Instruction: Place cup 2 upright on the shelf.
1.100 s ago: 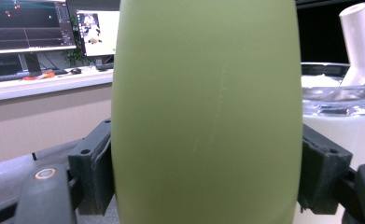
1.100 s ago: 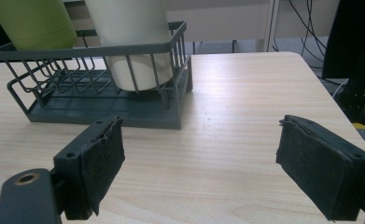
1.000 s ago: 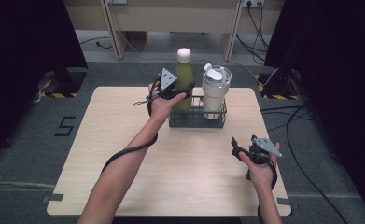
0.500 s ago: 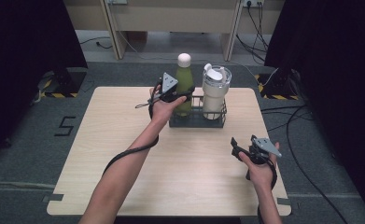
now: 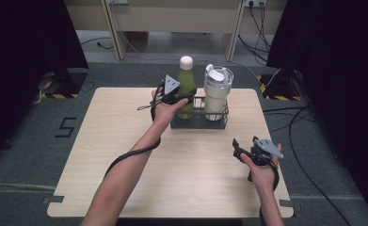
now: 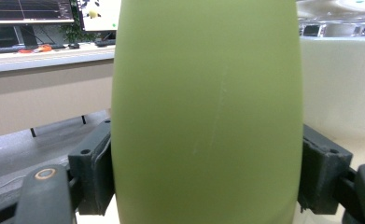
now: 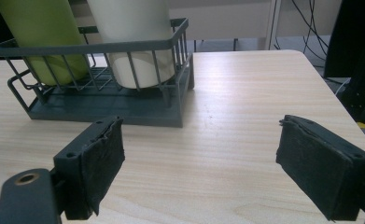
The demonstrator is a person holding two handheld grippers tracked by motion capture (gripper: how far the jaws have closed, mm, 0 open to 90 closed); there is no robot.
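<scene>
A green bottle (image 5: 187, 84) with a white cap stands in the left side of a dark wire basket (image 5: 199, 123) at the table's far middle. My left gripper (image 5: 183, 97) is shut on the bottle's body. In the left gripper view its pads press on both sides of the green bottle (image 6: 208, 112). A white lidded tumbler (image 5: 217, 94) fills the basket's right side. My right gripper (image 5: 238, 150) rests near the table's right front, open with nothing between its jaws. In the right gripper view, that gripper (image 7: 199, 163) faces the basket (image 7: 124, 109), the bottle (image 7: 40, 32) and the tumbler (image 7: 133, 42).
The light wooden table (image 5: 125, 141) has bare room to the left and front of the basket. A cable trails from my left gripper along the forearm. Dark curtains stand on both sides, and floor cables run off to the right.
The left gripper has sunk a little with the green bottle, whose cap now sits lower at the basket. The right gripper has stayed in place.
</scene>
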